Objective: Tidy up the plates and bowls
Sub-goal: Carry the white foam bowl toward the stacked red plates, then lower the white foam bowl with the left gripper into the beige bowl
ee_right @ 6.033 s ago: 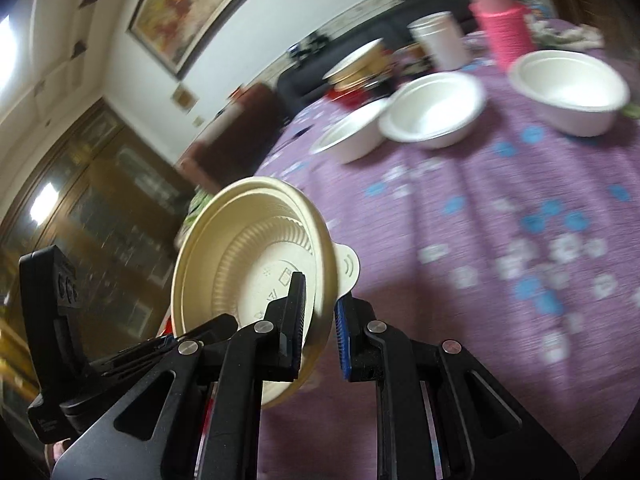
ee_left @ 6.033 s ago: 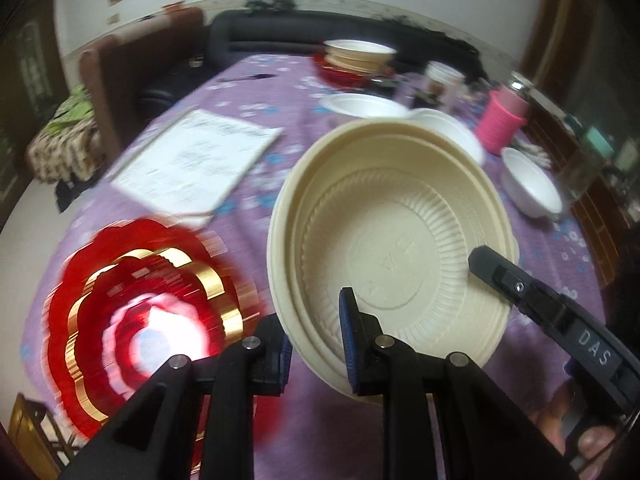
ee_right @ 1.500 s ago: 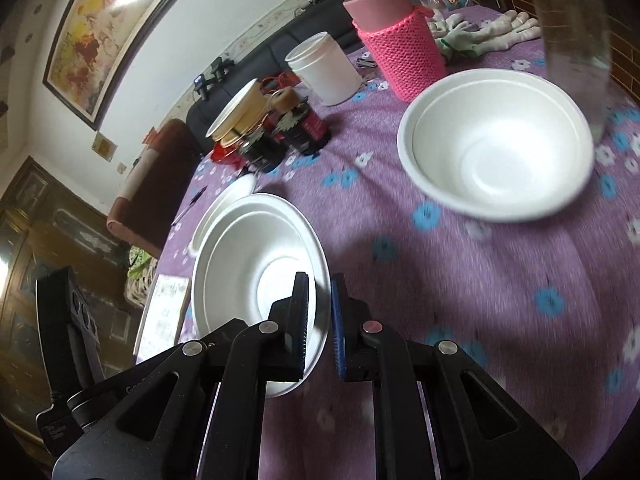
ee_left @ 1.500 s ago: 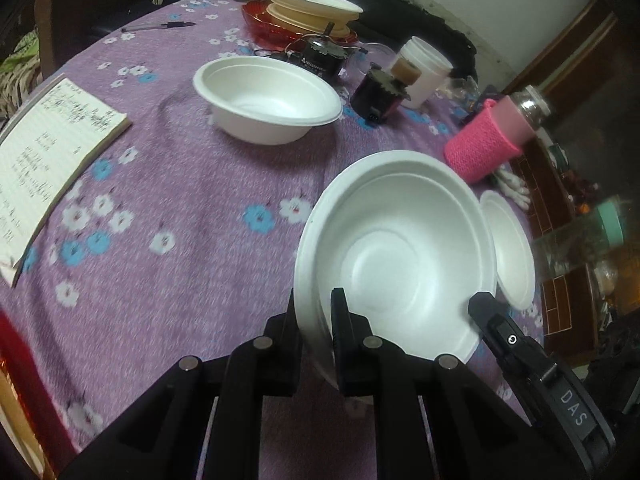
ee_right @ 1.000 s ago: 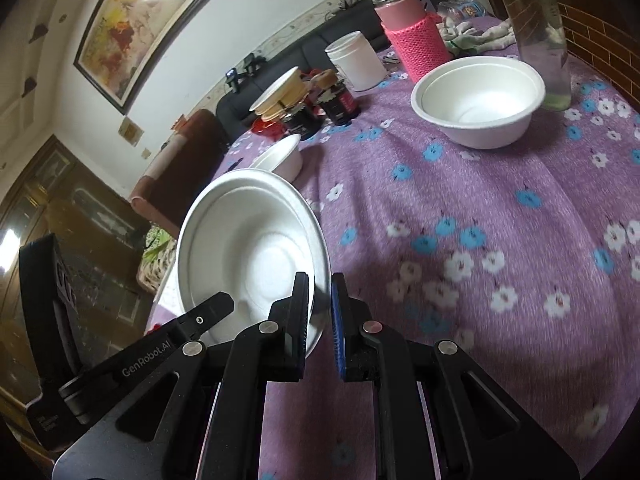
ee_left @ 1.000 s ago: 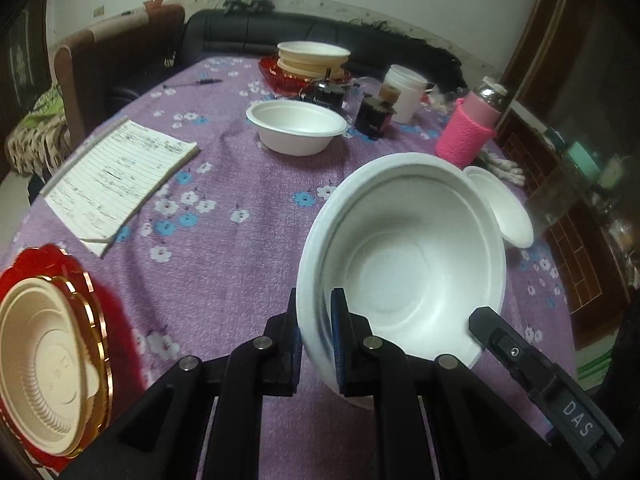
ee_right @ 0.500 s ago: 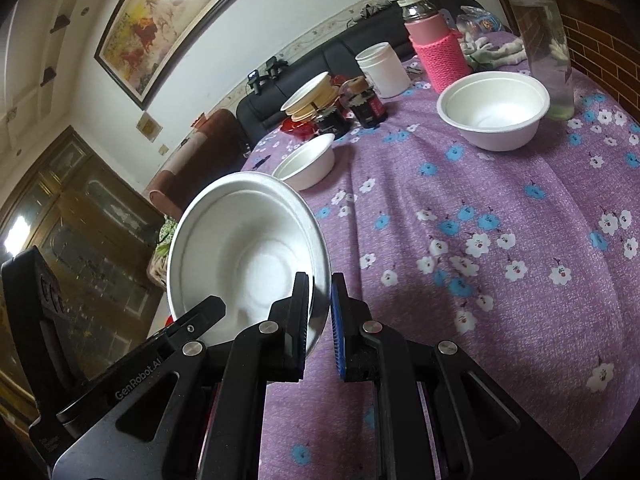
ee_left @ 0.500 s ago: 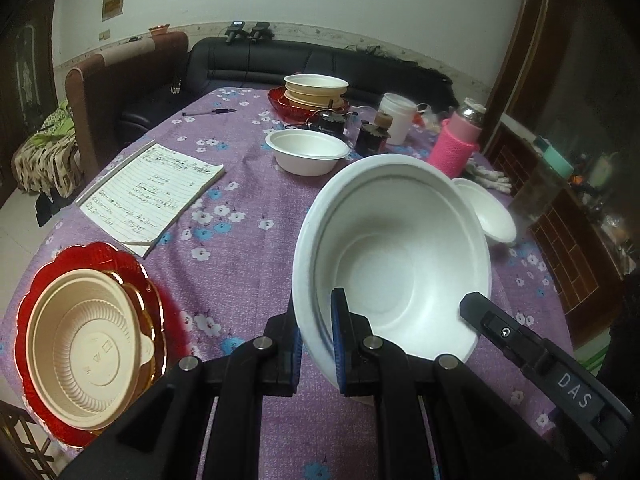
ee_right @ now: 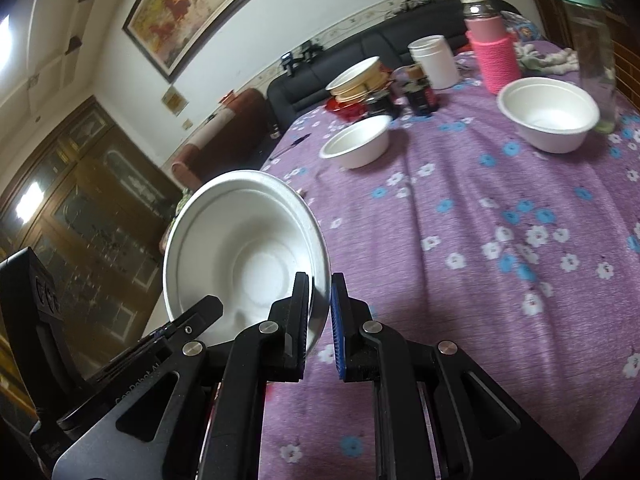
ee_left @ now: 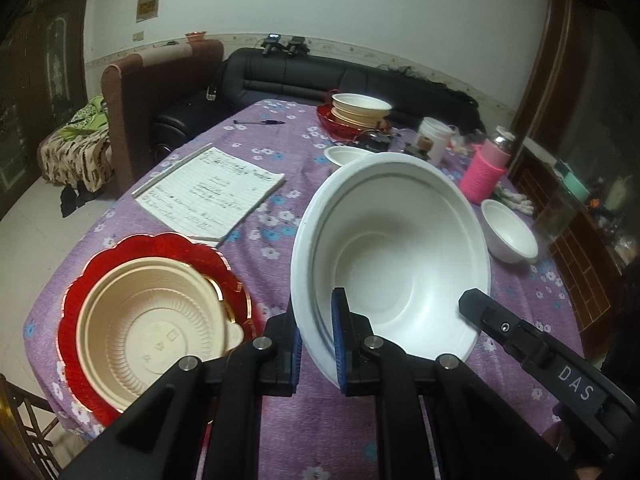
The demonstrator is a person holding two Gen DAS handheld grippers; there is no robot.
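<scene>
A white bowl (ee_left: 394,256) is held tilted above the table (ee_left: 280,432), clear of its purple flowered cloth. Its near rim is clamped by the left gripper (ee_left: 316,344), and its right rim by the right gripper (ee_right: 320,314); both pairs of fingers are pressed onto the rim. A cream bowl (ee_left: 156,324) is seated on a red plate (ee_left: 76,296) at the near left corner. Two white bowls (ee_right: 550,114) are left farther along the table, well apart.

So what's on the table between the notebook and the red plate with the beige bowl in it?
Nothing: in the left wrist view the notebook corner nearly meets the red plate rim, with only tablecloth showing.
</scene>
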